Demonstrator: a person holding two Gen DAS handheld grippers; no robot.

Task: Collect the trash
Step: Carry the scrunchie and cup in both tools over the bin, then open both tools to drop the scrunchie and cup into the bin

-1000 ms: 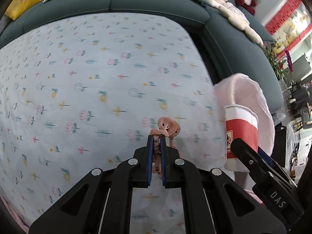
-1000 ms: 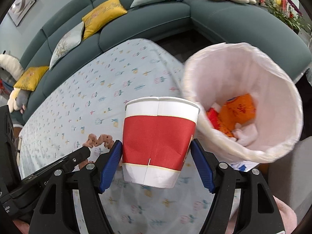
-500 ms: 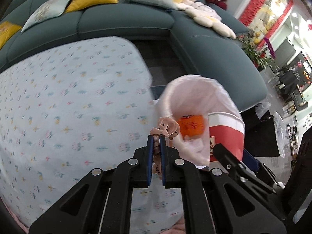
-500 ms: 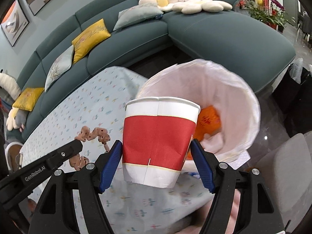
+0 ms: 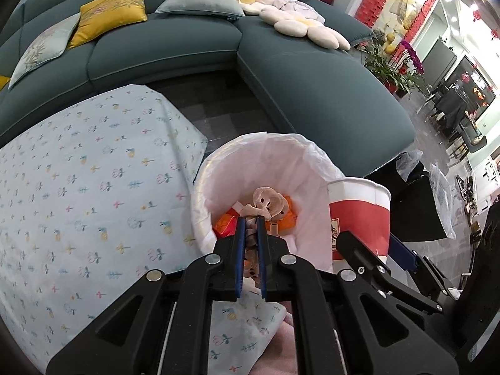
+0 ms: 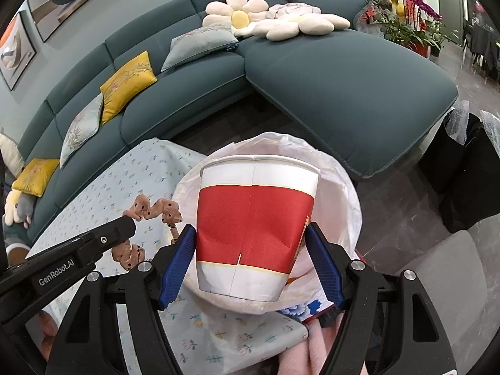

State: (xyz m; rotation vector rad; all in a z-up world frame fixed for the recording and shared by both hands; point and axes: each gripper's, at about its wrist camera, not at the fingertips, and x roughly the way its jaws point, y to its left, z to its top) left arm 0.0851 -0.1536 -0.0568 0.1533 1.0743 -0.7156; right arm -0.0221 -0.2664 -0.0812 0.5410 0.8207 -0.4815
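The left gripper [image 5: 250, 218] is pinched on a pink spotted scrunchie [image 5: 267, 200], which juts past its fingertips above the open mouth of the white-lined trash bin [image 5: 200, 193] beside the floral tablecloth [image 5: 78, 187]. To its right, the right gripper [image 6: 250, 237] clamps a red-and-white paper cup [image 6: 254, 228] upright between its blue pads [image 6: 176, 259], directly in front of the bin opening.

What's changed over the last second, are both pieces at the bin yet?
Both grippers swung from over the tablecloth toward the bin. The left gripper now holds the spotted peel over the bin's opening; the right gripper has the cup in front of the bin. Unchanged: both grips stay shut, nothing dropped, orange wrapper still inside.
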